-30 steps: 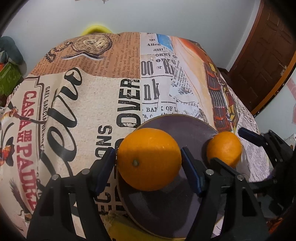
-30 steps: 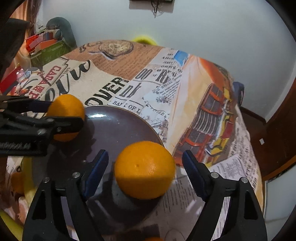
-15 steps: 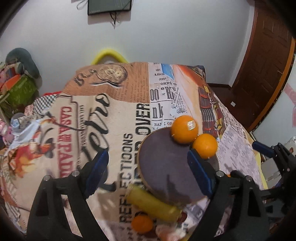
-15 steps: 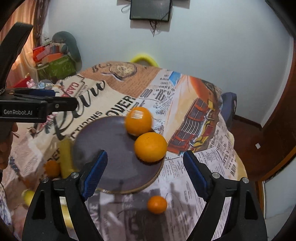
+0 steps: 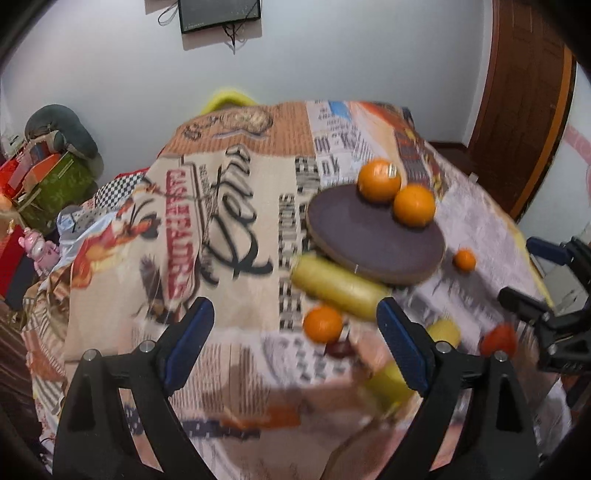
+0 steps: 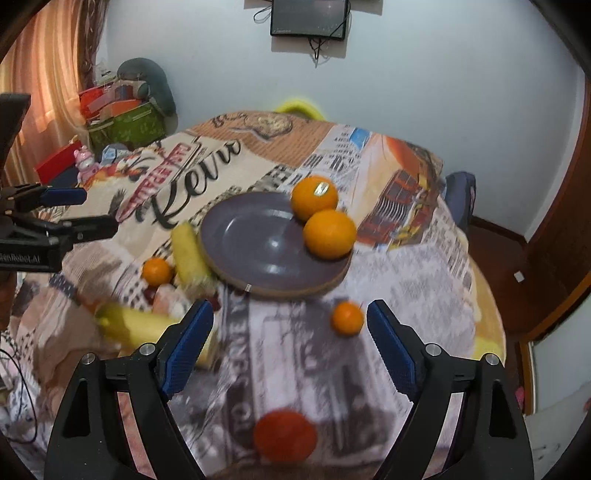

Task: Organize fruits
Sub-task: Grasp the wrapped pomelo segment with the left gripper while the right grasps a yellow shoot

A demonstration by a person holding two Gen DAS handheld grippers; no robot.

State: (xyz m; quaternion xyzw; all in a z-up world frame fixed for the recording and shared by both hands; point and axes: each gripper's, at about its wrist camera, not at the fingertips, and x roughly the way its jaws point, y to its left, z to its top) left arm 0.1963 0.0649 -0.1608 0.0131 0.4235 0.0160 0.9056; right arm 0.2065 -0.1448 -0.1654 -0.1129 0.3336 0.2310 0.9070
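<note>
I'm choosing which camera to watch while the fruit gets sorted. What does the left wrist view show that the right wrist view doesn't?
Only the left wrist view shows the right gripper from outside, at its right edge, plus a small yellow fruit beside the near blue pad.

Only the right wrist view shows the curtain and the left gripper from outside, jaws opening, nothing between them.

Both show the purple plate carrying two large oranges, the banana beside it, the small oranges off the plate, a red fruit and the wall screen.
</note>
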